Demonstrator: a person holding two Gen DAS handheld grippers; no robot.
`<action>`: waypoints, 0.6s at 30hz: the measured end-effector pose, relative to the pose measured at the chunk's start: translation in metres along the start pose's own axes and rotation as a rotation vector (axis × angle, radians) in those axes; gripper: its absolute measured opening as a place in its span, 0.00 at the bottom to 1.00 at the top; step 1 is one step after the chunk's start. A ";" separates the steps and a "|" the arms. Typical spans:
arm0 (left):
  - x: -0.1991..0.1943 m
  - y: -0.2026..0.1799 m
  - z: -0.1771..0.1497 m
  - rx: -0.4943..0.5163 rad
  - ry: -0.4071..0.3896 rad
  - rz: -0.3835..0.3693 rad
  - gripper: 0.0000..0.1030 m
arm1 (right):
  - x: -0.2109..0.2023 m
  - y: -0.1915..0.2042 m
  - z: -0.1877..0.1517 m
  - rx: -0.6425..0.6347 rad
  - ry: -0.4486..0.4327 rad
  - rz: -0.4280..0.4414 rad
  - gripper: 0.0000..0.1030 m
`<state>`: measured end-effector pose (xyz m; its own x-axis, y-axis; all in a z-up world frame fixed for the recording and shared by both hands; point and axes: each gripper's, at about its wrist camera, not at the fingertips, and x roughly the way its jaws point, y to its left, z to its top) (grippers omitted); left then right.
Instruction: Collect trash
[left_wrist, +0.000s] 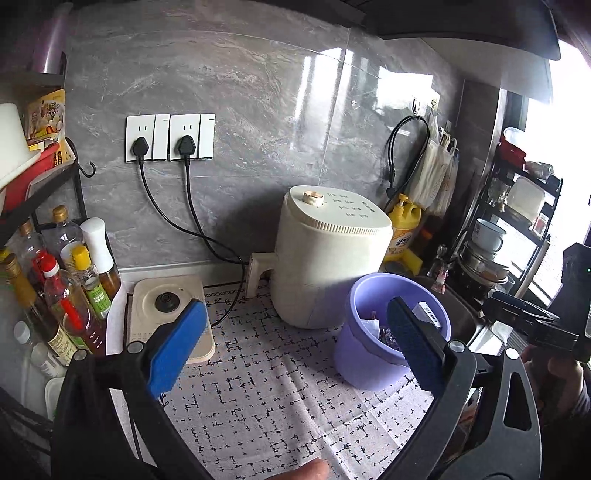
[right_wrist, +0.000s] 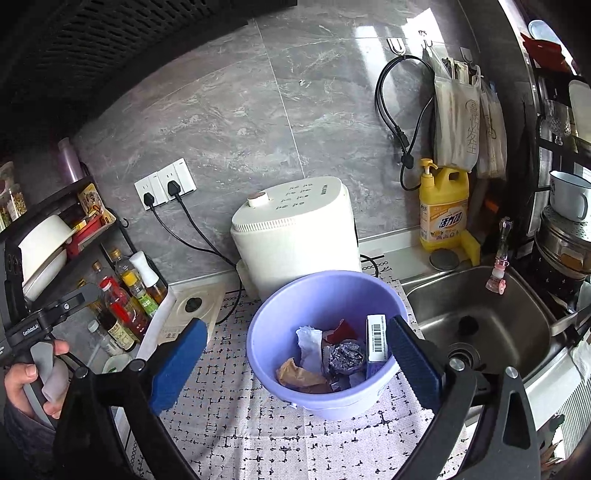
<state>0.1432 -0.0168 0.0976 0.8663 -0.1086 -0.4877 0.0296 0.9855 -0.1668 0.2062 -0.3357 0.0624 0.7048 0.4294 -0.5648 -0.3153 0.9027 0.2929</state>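
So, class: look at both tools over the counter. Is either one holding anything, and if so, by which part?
Nothing is held. The left tool and right tool are both open and empty; the trash lies in the purple bucket.

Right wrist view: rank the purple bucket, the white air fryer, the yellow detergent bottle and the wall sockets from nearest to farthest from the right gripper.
From the right gripper, jaws open with nothing clamped:
1. Purple bucket, directly ahead between the fingers.
2. White air fryer, just behind the bucket.
3. Yellow detergent bottle, back right against the wall, by the sink.
4. Wall sockets, back left on the wall.
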 end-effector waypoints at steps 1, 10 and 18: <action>-0.005 0.003 -0.001 0.002 -0.005 0.003 0.94 | -0.001 0.005 -0.002 0.002 -0.003 0.000 0.92; -0.041 0.027 -0.013 -0.013 -0.032 0.022 0.94 | -0.008 0.041 -0.022 0.004 -0.013 0.025 0.92; -0.057 0.043 -0.028 -0.032 -0.025 0.059 0.94 | -0.017 0.068 -0.039 -0.016 -0.011 0.040 0.92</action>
<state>0.0814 0.0277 0.0941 0.8784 -0.0467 -0.4756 -0.0375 0.9854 -0.1660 0.1478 -0.2806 0.0620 0.6984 0.4651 -0.5440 -0.3538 0.8851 0.3025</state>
